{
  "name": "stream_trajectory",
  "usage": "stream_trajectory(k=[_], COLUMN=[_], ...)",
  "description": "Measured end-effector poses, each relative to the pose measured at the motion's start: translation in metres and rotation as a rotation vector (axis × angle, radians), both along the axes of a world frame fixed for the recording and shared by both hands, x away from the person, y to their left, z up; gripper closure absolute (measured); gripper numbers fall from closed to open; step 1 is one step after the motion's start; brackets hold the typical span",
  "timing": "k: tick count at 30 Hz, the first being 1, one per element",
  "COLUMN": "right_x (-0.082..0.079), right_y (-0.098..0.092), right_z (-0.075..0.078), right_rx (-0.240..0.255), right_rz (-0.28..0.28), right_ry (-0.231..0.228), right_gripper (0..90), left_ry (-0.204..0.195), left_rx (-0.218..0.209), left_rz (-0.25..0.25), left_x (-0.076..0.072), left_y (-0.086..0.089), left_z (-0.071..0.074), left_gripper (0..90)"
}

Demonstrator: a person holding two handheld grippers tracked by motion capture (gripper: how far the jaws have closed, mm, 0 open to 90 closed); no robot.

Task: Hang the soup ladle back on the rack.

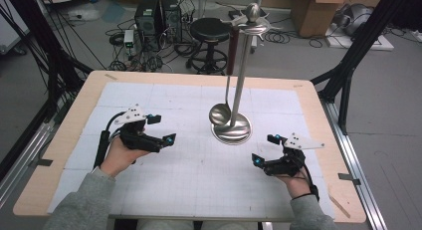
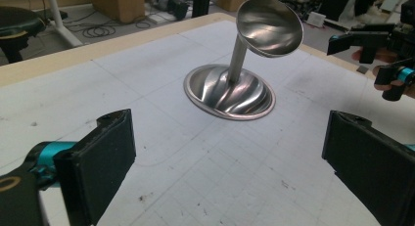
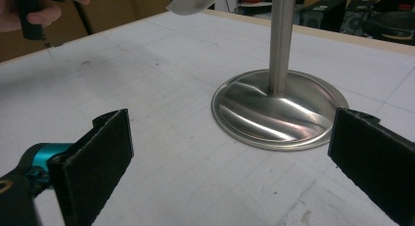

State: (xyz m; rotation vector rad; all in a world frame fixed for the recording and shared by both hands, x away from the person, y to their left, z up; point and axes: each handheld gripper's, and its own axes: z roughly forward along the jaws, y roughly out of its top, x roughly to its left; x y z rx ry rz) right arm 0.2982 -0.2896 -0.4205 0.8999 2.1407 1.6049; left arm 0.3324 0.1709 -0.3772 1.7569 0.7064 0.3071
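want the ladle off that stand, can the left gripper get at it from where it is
Probably yes: the left gripper is open, and bare mat lies between it and the ladle hanging on the stand.

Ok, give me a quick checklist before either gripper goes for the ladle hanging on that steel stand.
1. Left gripper open: ok, jaws wide apart in the left gripper view.
2. Right gripper open: ok, jaws wide apart.
3. Both grippers free of load: ok, nothing between either pair of jaws.
4. Ladle on the stand: ok, it hangs by its handle with the bowl just above the base.
5. Path from each gripper to the ladle: ok, bare white mat between.
6. How firmly the ladle is hooked at the top: cannot tell.
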Motion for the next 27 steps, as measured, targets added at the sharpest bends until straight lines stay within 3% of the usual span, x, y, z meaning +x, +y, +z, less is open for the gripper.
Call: stream_trajectory(k=[2,5,10,14,21,27], right_x=[0.0,0.0,0.0,0.0,-0.001,0.0], right_y=[0.0,0.0,0.0,0.0,-0.006,-0.011], right_z=[0.0,0.0,0.001,0.003,0.006,0.007], right_rx=[0.003,0.003,0.003,0.004,0.025,0.037], right_rz=[-0.001,-0.004,0.0,-0.005,-0.044,-0.071], right_ry=[0.0,-0.002,-0.006,-0.015,-0.038,-0.047], right_gripper=[1.8,1.8,1.8,1.8,1.8,1.8], left_ry=[-0.002,-0.002,0.003,0.004,-0.053,-0.05], left_rx=[-0.004,0.028,-0.013,0.008,0.008,0.011], left_rz=[0.0,0.016,0.046,0.061,0.1,0.146], left_x=[-0.004,-0.008,-0.013,-0.017,-0.028,-0.032], left_y=[0.003,0.01,0.026,0.036,0.05,0.068], left_z=[-0.003,-0.008,-0.013,-0.015,-0.021,-0.029], left_gripper=[6.2,6.2,6.2,6.2,6.3,6.3])
